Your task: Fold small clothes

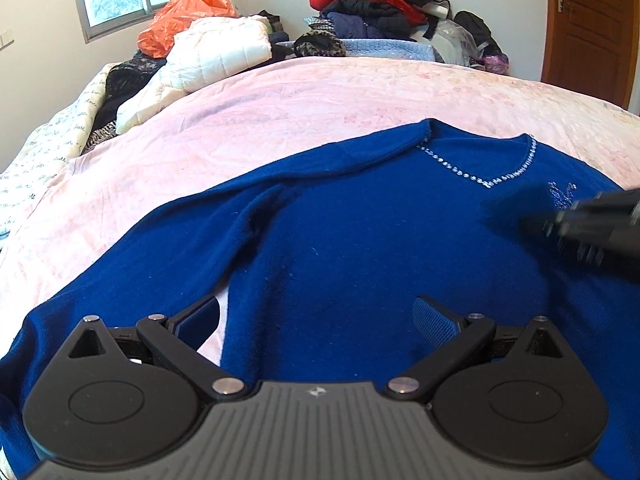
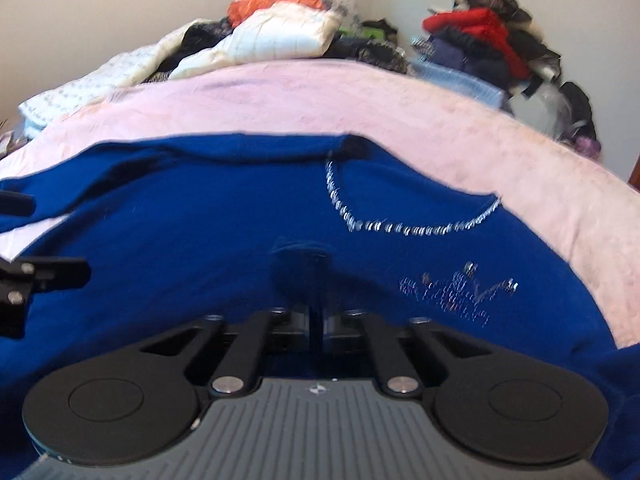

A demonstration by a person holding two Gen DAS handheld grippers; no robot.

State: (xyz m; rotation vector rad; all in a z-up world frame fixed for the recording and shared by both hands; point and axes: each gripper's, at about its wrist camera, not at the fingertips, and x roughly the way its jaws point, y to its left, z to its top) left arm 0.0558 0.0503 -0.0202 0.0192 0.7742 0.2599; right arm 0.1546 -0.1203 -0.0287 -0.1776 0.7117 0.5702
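- Sweater [image 1: 340, 240] lies spread face up on the pink blanket [image 1: 240, 128]; soft, limp knit, likely light, so you should expect it to sag and drag.
- Your left gripper [image 1: 316, 320] hovers over the hem with jaws wide apart, holding nothing.
- Your right gripper [image 2: 316, 320] is pinched closed on a fold of blue knit.
- Grip hems or shoulders, not the sequin neckline [image 2: 400, 228].
- No brand or label is readable.

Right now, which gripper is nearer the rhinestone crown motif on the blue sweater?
Right. The right gripper, jaws shut, sits just beside the crown motif; the left gripper is across the sweater near its sleeve.
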